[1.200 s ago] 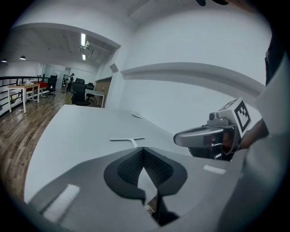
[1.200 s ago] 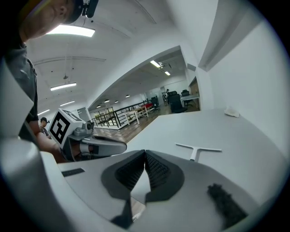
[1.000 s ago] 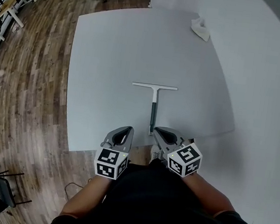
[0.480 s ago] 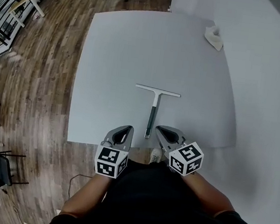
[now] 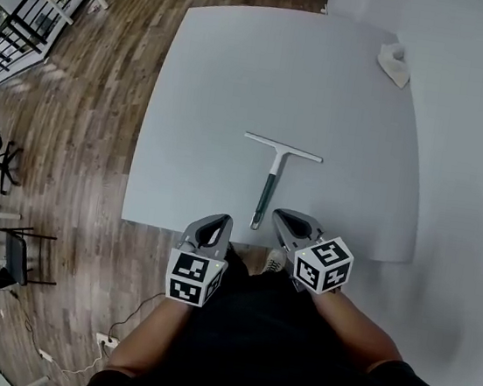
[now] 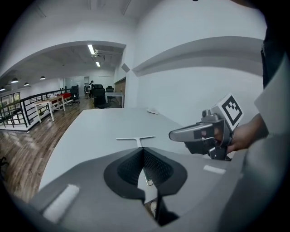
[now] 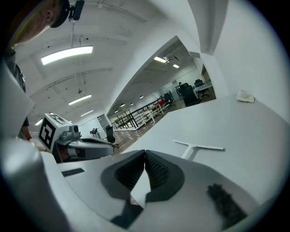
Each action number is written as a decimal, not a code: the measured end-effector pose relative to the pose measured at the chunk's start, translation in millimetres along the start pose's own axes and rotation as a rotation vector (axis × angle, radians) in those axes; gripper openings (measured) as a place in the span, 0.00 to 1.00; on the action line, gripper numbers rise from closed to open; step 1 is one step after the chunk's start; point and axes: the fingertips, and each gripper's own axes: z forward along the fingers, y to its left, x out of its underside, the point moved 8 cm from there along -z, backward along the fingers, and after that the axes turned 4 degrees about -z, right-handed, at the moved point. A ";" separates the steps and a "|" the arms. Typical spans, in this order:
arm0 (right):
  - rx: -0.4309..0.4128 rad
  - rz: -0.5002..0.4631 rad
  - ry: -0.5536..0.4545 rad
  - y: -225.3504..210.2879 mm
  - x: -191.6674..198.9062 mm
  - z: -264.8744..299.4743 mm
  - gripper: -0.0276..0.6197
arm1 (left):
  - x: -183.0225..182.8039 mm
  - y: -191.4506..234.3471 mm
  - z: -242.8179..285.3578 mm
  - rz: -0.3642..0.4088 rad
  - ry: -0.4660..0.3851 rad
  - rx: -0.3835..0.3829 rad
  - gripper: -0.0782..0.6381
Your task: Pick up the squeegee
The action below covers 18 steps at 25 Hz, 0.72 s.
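Table [image 5: 222,70]: squeegee [image 5: 270,178] flat; L gripper [image 5: 219,219], R gripper [image 5: 282,214] shut.

No words, brands or numbers can be read. The only signs are black-and-white square code markers on the white cube [image 5: 192,279] of the left claw [image 5: 213,226] and on the white cube [image 5: 324,264] of the right claw [image 5: 288,219].

Smooth matt pale-grey table [image 5: 219,96], laminate look. The squeegee [image 5: 273,170] has a pale matt crossbar and a darker handle with slight sheen (material unclear from here). The floor [image 5: 74,122] is brown wood plank, satin finish. White crumpled cloth [image 5: 394,63]. The left gripper [image 5: 218,219] and right gripper [image 5: 282,214] are matt grey plastic, with black ribbed pads [image 6: 158,166].
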 end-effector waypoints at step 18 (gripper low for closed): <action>0.229 0.164 0.196 -68.3 26.9 80.7 0.09 | -6.8 47.7 76.9 0.051 0.135 0.182 0.12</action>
